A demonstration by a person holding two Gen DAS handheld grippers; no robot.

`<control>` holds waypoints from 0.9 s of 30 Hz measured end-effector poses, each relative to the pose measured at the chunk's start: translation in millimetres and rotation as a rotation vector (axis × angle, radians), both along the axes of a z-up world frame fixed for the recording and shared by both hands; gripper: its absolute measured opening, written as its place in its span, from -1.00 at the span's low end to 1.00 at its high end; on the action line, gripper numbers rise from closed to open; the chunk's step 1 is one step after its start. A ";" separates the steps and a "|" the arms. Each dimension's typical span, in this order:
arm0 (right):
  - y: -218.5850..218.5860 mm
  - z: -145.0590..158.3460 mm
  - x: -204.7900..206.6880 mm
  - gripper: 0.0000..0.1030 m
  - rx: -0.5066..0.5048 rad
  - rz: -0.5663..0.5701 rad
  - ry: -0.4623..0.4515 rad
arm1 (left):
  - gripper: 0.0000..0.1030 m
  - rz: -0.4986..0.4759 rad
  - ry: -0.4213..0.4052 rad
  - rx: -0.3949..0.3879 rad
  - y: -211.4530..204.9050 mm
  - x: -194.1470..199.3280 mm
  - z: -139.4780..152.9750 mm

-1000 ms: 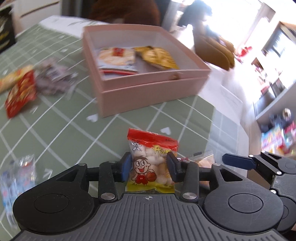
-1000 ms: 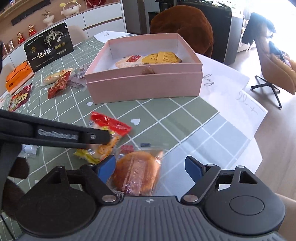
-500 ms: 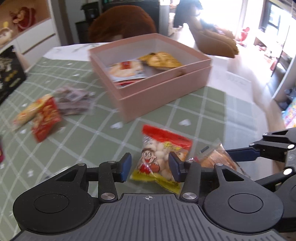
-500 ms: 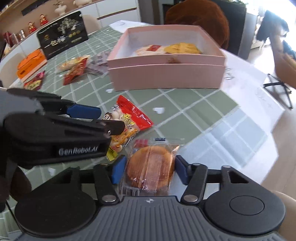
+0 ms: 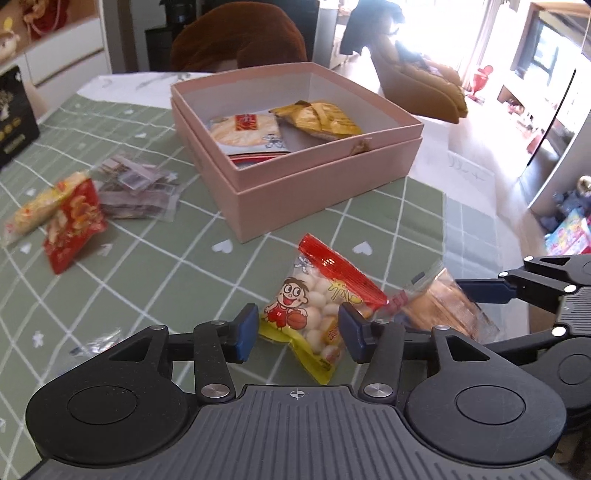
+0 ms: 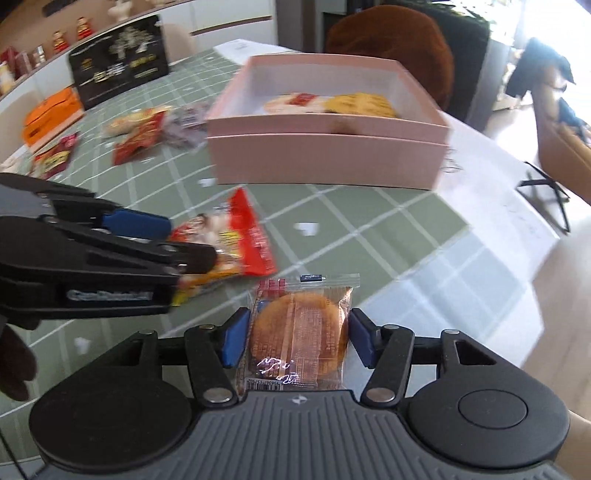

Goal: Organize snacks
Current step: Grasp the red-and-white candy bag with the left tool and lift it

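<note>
Grippers as I see them: left gripper (image 5: pixel 297 328) clamps the cartoon snack bag (image 5: pixel 319 301); right gripper (image 6: pixel 295 341) clamps the wrapped cake (image 6: pixel 298 334); pink box (image 5: pixel 325 188) upper centre.

- Bright daylight is pouring through the windows (image 5: pixel 491 33) at the far right, washing out that part of the room.
- A brown upholstered chair back (image 5: pixel 240 40) is standing at the far edge of the table.
- A tan armchair (image 5: pixel 421 88) is sitting beyond it on the pale floor (image 5: pixel 495 192).
- White cabinets (image 6: pixel 229 18) are running along the far wall, carrying small figurines (image 6: pixel 70 35) on top.
- A green tablecloth (image 5: pixel 147 266) with a white grid and hearts is covering the table; white sheets of paper (image 6: pixel 491 173) are lying at its right end.
- A dark garment (image 6: pixel 539 70) is hanging over a chair in the right wrist view.
</note>
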State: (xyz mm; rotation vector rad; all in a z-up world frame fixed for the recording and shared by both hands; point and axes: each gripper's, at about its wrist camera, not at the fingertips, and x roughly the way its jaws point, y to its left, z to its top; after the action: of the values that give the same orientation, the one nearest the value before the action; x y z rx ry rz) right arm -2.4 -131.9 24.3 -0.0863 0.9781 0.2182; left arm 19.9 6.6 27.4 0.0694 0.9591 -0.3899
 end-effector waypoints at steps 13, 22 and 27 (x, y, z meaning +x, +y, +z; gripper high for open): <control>-17.1 -8.9 6.1 0.65 -0.010 -0.032 -0.025 | 0.49 0.082 -0.049 0.054 24.8 3.2 -1.2; -14.4 -10.7 7.6 0.76 -0.003 -0.054 -0.033 | 0.37 0.071 -0.004 -0.109 50.1 10.0 -7.1; -13.2 -10.8 9.0 0.78 -0.003 -0.054 -0.030 | 0.32 0.044 -0.026 -0.154 38.9 10.8 7.1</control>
State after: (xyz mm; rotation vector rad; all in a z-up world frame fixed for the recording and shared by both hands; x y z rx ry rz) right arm 6.6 -145.1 13.6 -0.0658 0.9501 0.1655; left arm 30.7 45.5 34.5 -0.0863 0.9011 -0.4202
